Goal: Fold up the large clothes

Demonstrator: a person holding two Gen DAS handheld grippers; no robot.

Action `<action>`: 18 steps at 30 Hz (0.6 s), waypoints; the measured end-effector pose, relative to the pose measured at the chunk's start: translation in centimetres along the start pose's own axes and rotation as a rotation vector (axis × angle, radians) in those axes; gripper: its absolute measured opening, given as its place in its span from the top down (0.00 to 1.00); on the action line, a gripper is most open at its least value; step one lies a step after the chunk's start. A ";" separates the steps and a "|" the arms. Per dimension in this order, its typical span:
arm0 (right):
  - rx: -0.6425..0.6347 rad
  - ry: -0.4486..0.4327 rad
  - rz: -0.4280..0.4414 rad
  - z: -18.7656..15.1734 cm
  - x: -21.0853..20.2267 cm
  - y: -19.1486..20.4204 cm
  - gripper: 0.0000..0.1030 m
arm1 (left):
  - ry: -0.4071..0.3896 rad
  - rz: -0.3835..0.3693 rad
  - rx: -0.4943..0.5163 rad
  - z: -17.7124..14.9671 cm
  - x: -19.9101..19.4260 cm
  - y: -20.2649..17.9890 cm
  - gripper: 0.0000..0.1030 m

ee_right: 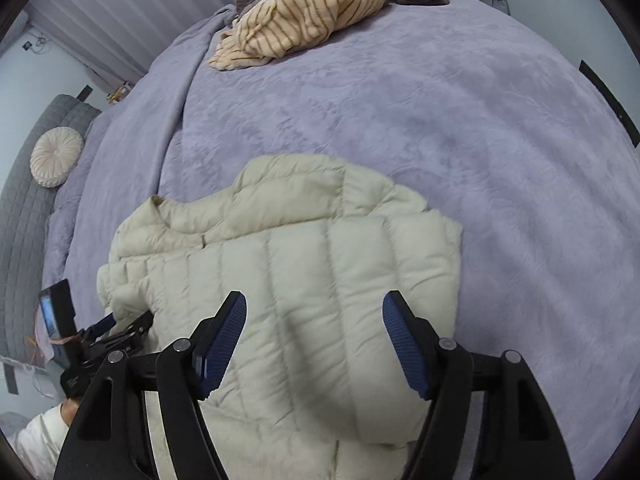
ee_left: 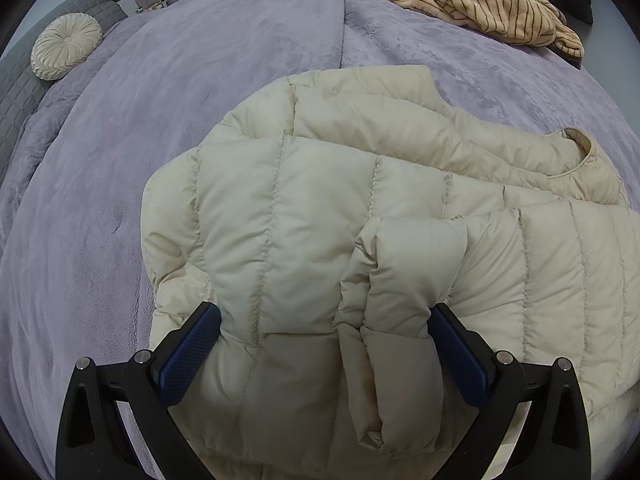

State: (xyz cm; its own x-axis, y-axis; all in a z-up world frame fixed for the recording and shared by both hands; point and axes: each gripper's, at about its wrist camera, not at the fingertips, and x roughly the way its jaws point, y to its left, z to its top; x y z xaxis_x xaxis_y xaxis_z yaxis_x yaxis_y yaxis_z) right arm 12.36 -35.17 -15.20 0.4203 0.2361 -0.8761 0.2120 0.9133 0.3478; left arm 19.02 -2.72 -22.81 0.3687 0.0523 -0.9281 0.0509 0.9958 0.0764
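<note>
Left wrist view gives us the bed (ee_left: 180,128) first, spread with a lavender cover that fills most of the frame. On it, from the centre down toward 6 o'clock, lies the cream puffer jacket (ee_left: 320,200), partly folded, its collar opening out at 3 o'clock. At 1 o'clock, well apart from the jacket, a striped tan garment (ee_left: 480,4) sits in a heap. At 10 o'clock a grey headboard (ee_left: 24,92) edges the bed, with a round pleated cushion (ee_left: 66,46) resting against it.

Our left hand-held gripper (ee_left: 326,344) is at 6 o'clock, its blue pads pressed into a thick bunch of jacket fabric on both sides; it is clamped on the jacket.

From the right wrist view we see the same bed (ee_right: 440,140), with the jacket (ee_right: 300,260) running from the centre to 6 o'clock. The striped garment (ee_right: 304,12) lies at 12 o'clock and the cushion (ee_right: 56,157) at 9 o'clock against the headboard (ee_right: 24,220). Our right hand-held gripper (ee_right: 314,340) hangs above the jacket with its jaws apart; we cannot tell whether the pads touch the fabric. The left hand-held gripper (ee_right: 120,326) shows at 8 o'clock at the jacket's edge, and a white sleeve (ee_right: 40,436) sits below it.
</note>
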 end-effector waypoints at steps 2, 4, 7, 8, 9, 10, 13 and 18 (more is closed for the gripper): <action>-0.003 0.036 -0.014 -1.2 1.2 0.2 0.51 | -0.001 -0.002 0.000 0.0 0.0 0.0 0.00; 0.010 0.082 -0.062 -2.1 3.1 -0.6 0.71 | -0.003 -0.010 0.003 0.0 0.0 0.1 0.00; 0.070 0.093 -0.072 -2.9 4.7 -2.7 0.85 | -0.010 -0.031 0.021 -0.1 -0.2 0.5 0.00; 0.078 0.088 -0.081 -3.1 4.8 -3.2 0.86 | -0.013 -0.036 0.028 -0.2 -0.2 0.9 0.00; 0.075 0.084 -0.092 -3.0 5.0 -3.5 0.87 | -0.017 -0.043 0.033 -0.3 -0.2 1.1 0.00; 0.070 0.084 -0.097 -3.0 5.2 -3.6 0.87 | -0.019 -0.049 0.036 -0.5 -0.2 1.4 0.00; 0.027 0.081 -0.119 -2.9 5.6 -3.3 0.87 | -0.014 -0.059 0.039 -0.7 -0.5 1.8 0.00; 0.021 0.081 -0.136 -2.5 5.5 -3.2 0.87 | -0.010 -0.049 0.032 -1.2 -2.0 2.7 0.00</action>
State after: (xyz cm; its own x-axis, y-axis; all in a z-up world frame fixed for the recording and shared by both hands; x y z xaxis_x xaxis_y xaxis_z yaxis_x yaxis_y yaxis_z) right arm 11.75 -35.94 -21.94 0.3144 0.1374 -0.9393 0.2812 0.9316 0.2304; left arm 17.33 -0.04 -21.20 0.3746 0.0021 -0.9272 0.0993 0.9941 0.0424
